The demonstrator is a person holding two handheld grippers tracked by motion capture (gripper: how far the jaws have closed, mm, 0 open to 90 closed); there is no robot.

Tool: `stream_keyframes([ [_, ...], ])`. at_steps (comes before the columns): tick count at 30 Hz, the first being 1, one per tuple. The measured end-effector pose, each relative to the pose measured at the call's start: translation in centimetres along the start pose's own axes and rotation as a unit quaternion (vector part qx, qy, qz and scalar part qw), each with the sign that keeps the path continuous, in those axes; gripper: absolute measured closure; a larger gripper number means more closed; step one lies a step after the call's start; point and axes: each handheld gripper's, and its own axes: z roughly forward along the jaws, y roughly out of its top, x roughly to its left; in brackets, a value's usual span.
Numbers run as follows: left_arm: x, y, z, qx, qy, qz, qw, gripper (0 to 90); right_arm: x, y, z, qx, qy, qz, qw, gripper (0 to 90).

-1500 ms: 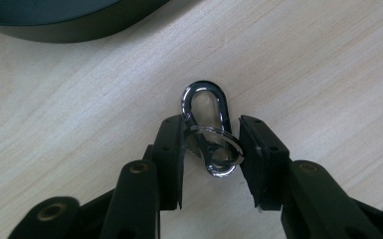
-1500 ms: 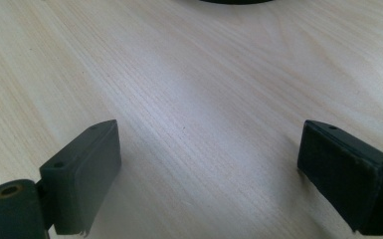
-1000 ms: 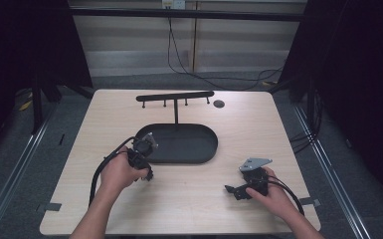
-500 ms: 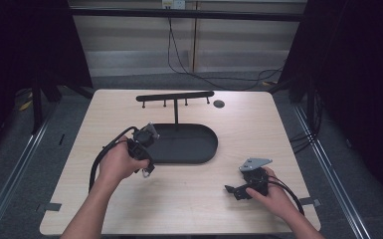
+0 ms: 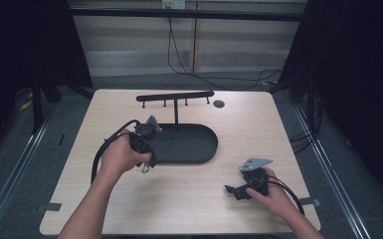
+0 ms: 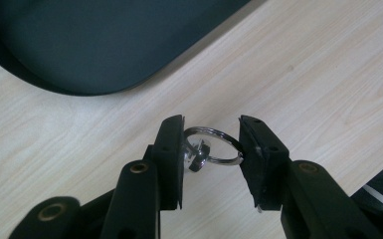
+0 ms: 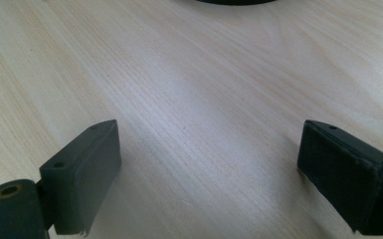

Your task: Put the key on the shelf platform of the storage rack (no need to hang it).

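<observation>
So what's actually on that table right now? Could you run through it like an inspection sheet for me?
Surface: pale wooden table, bare across the near half.
Job's things: a metal key ring held between the left tool's jaws; a dark oval tray; a black rack with short pegs standing at the tray's far edge.
Clutter: a small dark round spot near the far edge; what it is I cannot tell.
Grippers: left tool closed on the key ring, beside the tray; right tool open, low over bare wood.
Cables: one trails from each tool; more hang behind the table.
Surroundings: grey floor, dark curtains at both sides.
</observation>
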Motion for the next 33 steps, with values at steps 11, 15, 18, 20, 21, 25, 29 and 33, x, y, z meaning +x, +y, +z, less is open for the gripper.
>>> stream_keyframes([
  [11, -0.2, 1.3, -0.8, -0.007, -0.008, -0.002, 0.9999, 63.3, 0.0, -0.5, 0.0, -0.02, -0.002, 0.002, 0.9998, 9.6],
  [15, -0.3, 1.7, -1.1, -0.01, -0.009, 0.0, 0.9999, 63.2, 0.0, -0.5, 0.0, -0.023, -0.002, 0.0, 0.9997, 9.6],
  [18, -0.3, 2.0, -1.5, -0.015, -0.008, 0.0, 0.9999, 63.2, 0.0, -0.6, 0.0, -0.023, -0.003, 0.002, 0.9997, 9.6],
  [20, -0.3, 2.2, -1.8, -0.017, -0.007, 0.0, 0.9998, 63.2, 0.1, -0.6, 0.0, -0.023, -0.003, 0.004, 0.9997, 9.5],
  [21, -0.3, 2.3, -1.8, -0.019, -0.007, -0.001, 0.9998, 63.2, 0.1, -0.6, 0.0, -0.023, -0.003, 0.004, 0.9997, 9.5],
  [25, -0.3, 2.7, -2.2, -0.022, -0.01, -0.002, 0.9997, 63.2, 0.1, -0.6, 0.0, -0.023, -0.003, 0.004, 0.9997, 9.5],
  [29, -0.3, 3.2, -2.4, -0.021, -0.006, -0.001, 0.9997, 63.2, 0.1, -0.6, 0.0, -0.023, -0.003, 0.004, 0.9997, 9.6],
  [33, -0.2, 3.6, -2.6, -0.022, -0.004, 0.001, 0.9997, 63.2, 0.1, -0.6, 0.0, -0.023, -0.003, 0.004, 0.9997, 9.6],
])
